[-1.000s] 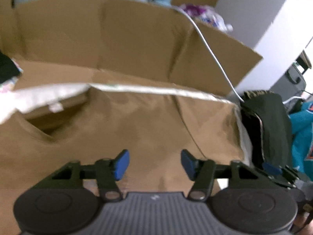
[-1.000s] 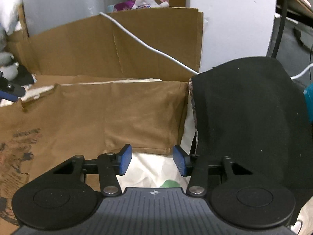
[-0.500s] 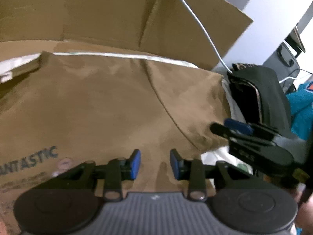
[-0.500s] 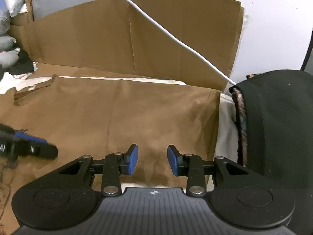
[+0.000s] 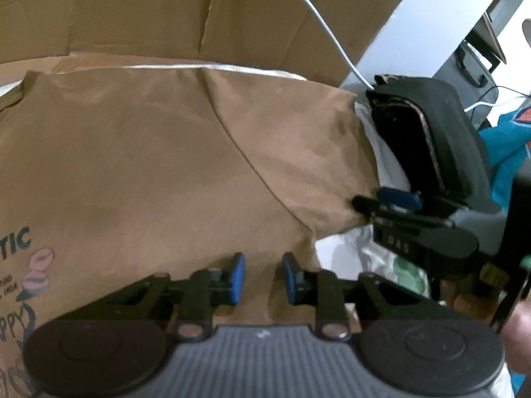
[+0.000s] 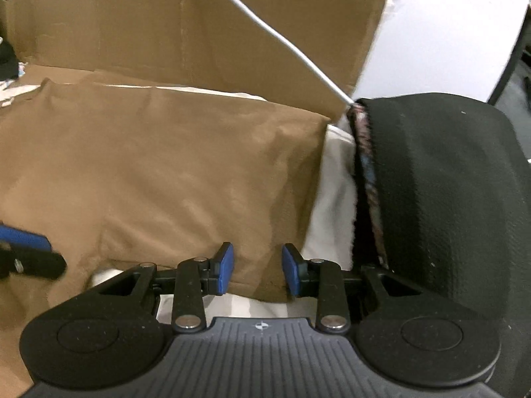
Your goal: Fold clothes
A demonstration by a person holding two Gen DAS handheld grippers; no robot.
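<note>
Brown T-shirt (image 5: pixel 159 165): spread flat on white-covered surface (image 6: pixel 335 179), soft, light, limp. Left gripper (image 5: pixel 262 278) narrowing over hem, right gripper (image 6: pixel 257 268) narrow at sleeve edge; pinch both, not yet clamped.

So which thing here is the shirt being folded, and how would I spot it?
Start at the upright cardboard wall at the back. Spread flat in front of it is the tan T-shirt, with a folded black garment at its right. Only the tan one is printed with dark lettering and coffee-bean drawings.
</note>
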